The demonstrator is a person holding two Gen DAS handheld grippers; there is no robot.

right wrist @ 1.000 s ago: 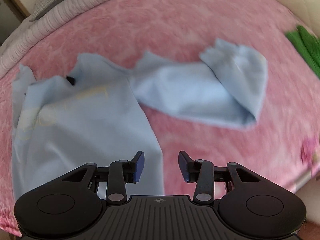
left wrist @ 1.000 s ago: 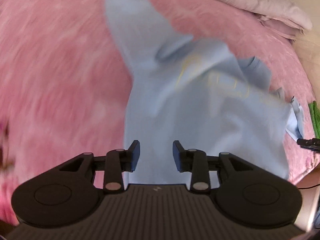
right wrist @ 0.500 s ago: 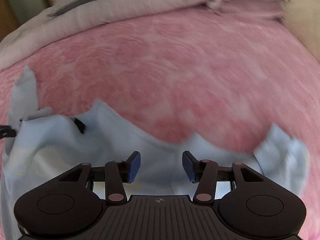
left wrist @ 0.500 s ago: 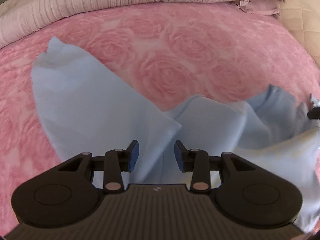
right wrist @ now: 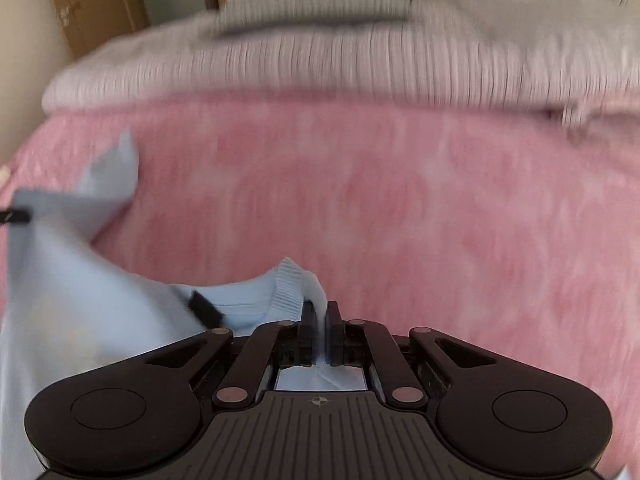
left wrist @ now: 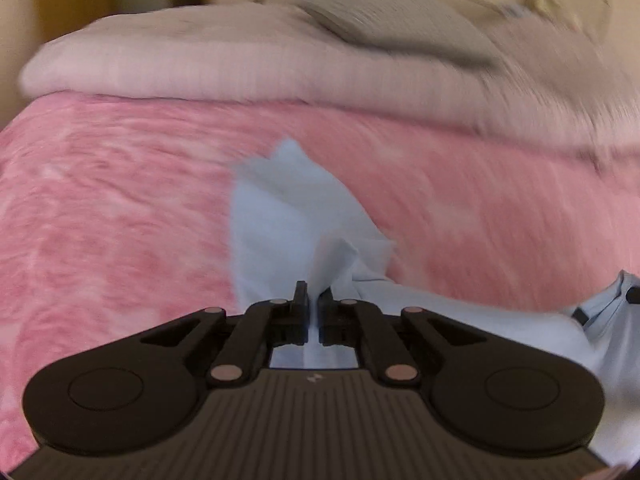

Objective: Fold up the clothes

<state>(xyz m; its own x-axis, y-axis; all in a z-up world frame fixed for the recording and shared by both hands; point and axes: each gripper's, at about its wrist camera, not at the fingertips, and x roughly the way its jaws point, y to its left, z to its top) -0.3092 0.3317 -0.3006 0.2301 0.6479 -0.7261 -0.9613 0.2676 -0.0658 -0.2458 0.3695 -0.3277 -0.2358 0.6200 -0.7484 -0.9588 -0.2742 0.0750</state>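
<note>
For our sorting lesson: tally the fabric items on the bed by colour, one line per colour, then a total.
Light blue knit sweatshirt: 1
Pink rose-patterned fleece blanket: 1
Pale ribbed folded quilt: 1
Grey pillow: 1
Total: 4

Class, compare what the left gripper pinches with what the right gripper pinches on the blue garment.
The left gripper pinches smooth, plain fabric near a sleeve; the right gripper pinches the ribbed collar edge. Fabric bunches above the left; the collar droops over the right. Both are shut on the same light blue sweatshirt, above the pink blanket.
</note>
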